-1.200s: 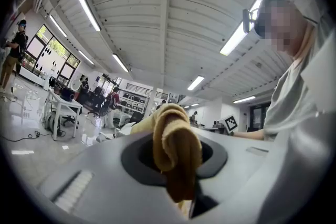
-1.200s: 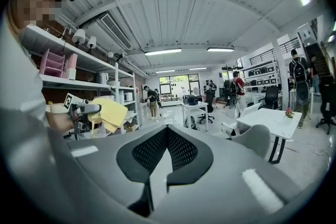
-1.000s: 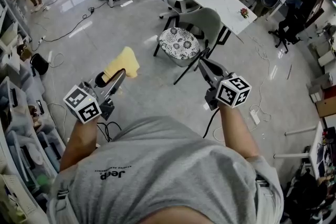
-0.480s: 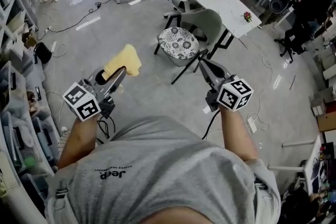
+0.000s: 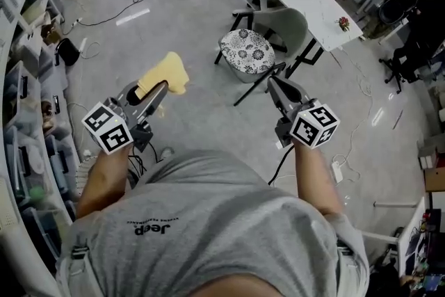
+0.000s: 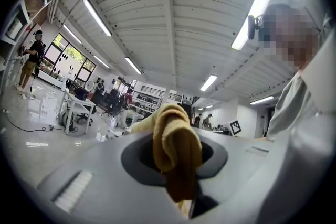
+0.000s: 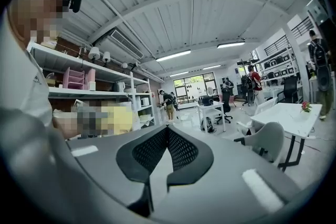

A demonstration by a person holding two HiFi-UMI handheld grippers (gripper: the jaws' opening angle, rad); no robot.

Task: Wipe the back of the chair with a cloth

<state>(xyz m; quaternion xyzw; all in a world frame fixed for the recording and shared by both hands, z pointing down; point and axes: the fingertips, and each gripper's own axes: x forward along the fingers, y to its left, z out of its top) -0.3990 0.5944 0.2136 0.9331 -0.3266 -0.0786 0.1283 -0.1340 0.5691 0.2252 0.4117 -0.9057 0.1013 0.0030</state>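
Left claw [image 5: 159, 90] clamped on cloth [image 5: 167, 73]; right claw [image 5: 273, 83] closed, empty. Chair [image 5: 284, 23] well apart (backrest far side). Risk: the cloth's floppy end snags and pulls free mid-wipe.

Cloth [image 5: 165, 76]: yellow, bunched, pinched between the jaws of the left gripper [image 5: 160, 89], held in the air, near left.
Chair [image 5: 278, 26]: grey shell, black-and-white patterned seat pad, upright, far centre, well apart from the cloth.

both forearms forward, left hand-held gripper [image 5: 160, 88] clamped on cloth [image 5: 165, 73], right hand-held gripper [image 5: 272, 81] closed, empty.
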